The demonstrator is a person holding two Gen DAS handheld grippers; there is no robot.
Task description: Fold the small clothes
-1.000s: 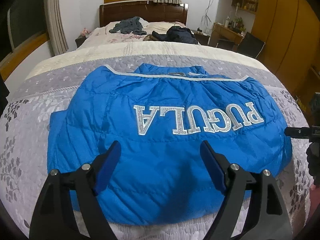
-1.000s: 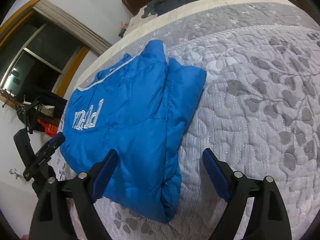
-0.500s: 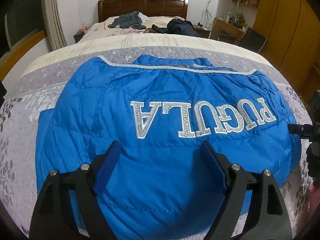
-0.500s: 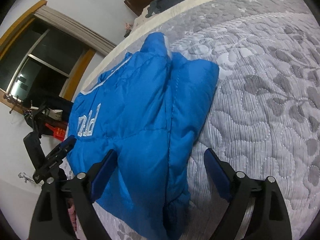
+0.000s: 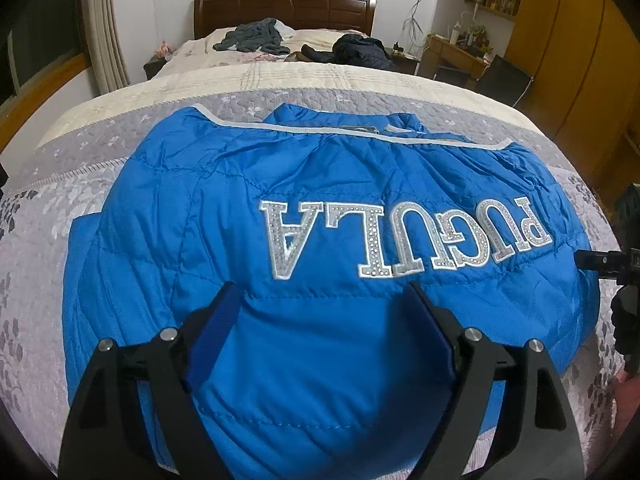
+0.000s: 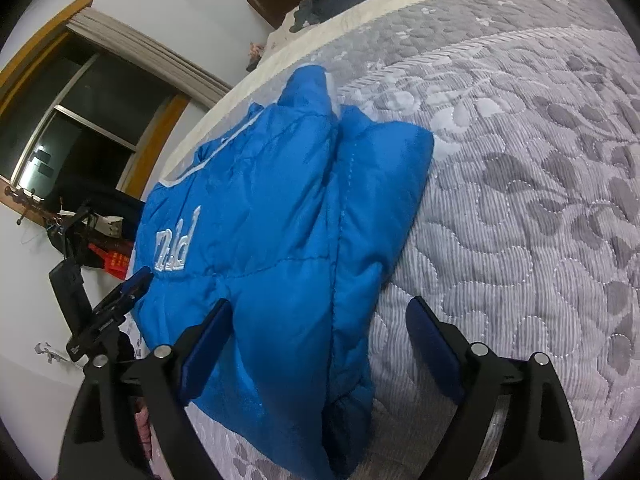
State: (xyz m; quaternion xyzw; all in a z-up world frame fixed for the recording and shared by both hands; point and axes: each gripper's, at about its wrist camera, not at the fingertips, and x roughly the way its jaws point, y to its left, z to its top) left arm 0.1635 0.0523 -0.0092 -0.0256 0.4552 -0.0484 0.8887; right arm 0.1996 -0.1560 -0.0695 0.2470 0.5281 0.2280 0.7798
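A blue puffer jacket (image 5: 320,184) lies back-up on the bed, its silver "PUGULA" lettering (image 5: 404,236) upside down to me. My left gripper (image 5: 324,320) hovers open over its near hem, nothing between the pads. In the right wrist view the jacket's side (image 6: 280,208) shows, with a sleeve (image 6: 384,176) folded along the body. My right gripper (image 6: 320,336) is open over that sleeve's lower end. One of the right gripper's fingers (image 5: 596,260) pokes in at the jacket's right edge. The left gripper's fingers (image 6: 136,282) show at the far side.
The grey leaf-patterned quilt (image 6: 520,200) spreads bare to the right of the jacket. Dark clothes (image 5: 252,36) and another heap (image 5: 360,50) lie near the headboard. A desk (image 5: 452,52) and a wooden wardrobe (image 5: 580,60) stand at the right.
Both grippers have moved forward and closer to the jacket. The left now sits over the hem, the right over the sleeve end. Both remain open; the jacket has not shifted.
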